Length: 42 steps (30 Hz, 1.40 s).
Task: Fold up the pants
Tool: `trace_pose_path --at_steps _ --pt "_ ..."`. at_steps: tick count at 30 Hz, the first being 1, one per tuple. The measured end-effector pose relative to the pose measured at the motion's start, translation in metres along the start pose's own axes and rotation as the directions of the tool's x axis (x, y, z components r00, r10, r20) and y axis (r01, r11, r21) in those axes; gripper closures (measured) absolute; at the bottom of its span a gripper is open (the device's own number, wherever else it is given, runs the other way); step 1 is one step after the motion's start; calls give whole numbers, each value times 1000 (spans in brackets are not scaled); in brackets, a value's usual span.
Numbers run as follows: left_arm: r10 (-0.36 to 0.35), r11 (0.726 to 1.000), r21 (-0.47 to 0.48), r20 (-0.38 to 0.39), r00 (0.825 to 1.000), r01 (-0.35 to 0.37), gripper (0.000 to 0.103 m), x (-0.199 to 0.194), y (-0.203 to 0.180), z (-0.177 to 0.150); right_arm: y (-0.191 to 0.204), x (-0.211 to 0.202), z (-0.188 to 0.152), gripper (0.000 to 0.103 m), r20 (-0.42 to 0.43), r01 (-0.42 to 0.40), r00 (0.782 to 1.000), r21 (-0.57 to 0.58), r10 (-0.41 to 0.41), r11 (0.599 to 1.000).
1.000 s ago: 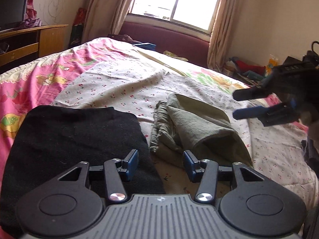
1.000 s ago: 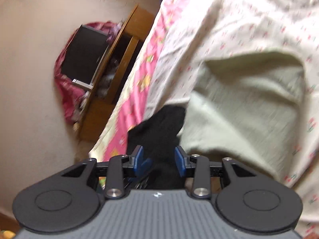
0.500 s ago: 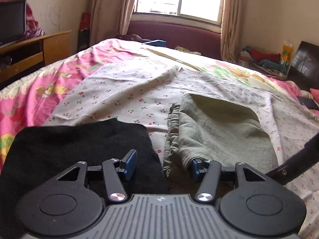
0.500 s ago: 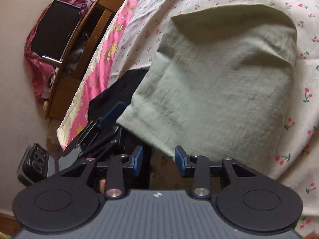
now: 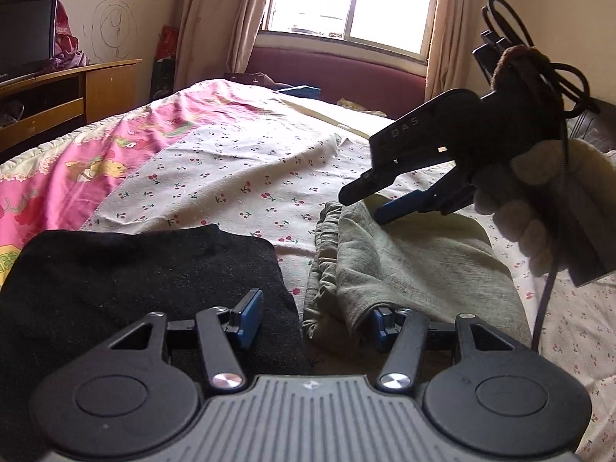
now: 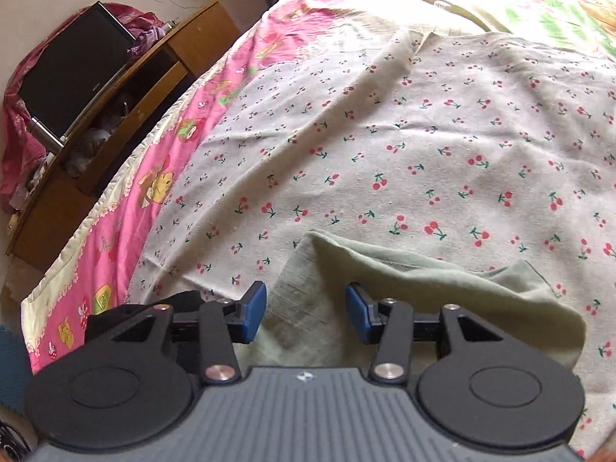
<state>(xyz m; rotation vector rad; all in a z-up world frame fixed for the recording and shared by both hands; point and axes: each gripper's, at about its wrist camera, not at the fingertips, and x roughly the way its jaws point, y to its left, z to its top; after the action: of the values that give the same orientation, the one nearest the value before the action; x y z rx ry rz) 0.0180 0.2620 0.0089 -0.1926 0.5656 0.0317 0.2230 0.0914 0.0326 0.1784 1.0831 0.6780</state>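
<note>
Lying folded on the cherry-print sheet [image 6: 423, 146] of the bed, the green pants [image 5: 415, 265] sit just beside a black cloth [image 5: 134, 269]. The left claw [image 5: 313, 313] stands spread at their near edge, one finger tucked under the fabric. The right claw [image 6: 306, 313], jaws just opened wider, hovers spread over their far end, gripping nothing.
</note>
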Motion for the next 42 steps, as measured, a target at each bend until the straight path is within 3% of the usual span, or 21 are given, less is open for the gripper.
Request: trace_pose_path --at_steps 2,4,9,12,16,20,23,28,32,35,40,42 --pt "4 1000 2 5 1000 -4 35 0 3 0 6 14 0 59 34 47 998 -16 -46 999" --pt "14 1000 0 -2 1000 -14 35 0 8 -2 7 27 3 74 45 125 991 -14 -124 992" --pt "37 999 3 5 999 -37 35 0 10 -5 8 41 4 74 54 132 990 -7 -131 991" --pt "39 999 3 5 999 -39 35 -1 11 -6 17 42 6 80 67 162 985 -34 -159 986" --pt "42 999 11 1 999 -42 33 -10 12 -8 17 42 8 76 57 140 989 -27 -138 990" --pt "33 998 60 -9 999 -32 30 -24 12 -11 18 3 1 76 114 56 992 -7 -55 998" --pt "39 997 70 -19 999 -38 28 -25 11 -10 16 -44 -27 71 171 31 985 -69 -19 997" --pt "65 994 89 -14 998 -64 28 -6 5 0 -8 -84 -91 69 133 105 987 -105 -91 989" --pt "79 991 108 -33 996 -75 28 -7 2 1 -48 -98 -100 67 108 161 981 -8 -159 987" --pt "85 989 127 -23 996 -82 28 -11 -3 -1 -60 -116 -118 67 81 76 993 58 -81 995" --pt "58 989 133 -5 998 -57 28 -4 -11 10 -45 -117 -159 67 37 -17 999 -33 18 999" --pt "70 987 147 2 998 -69 28 -1 -12 17 -49 -104 -169 67 -45 -59 997 51 61 997"
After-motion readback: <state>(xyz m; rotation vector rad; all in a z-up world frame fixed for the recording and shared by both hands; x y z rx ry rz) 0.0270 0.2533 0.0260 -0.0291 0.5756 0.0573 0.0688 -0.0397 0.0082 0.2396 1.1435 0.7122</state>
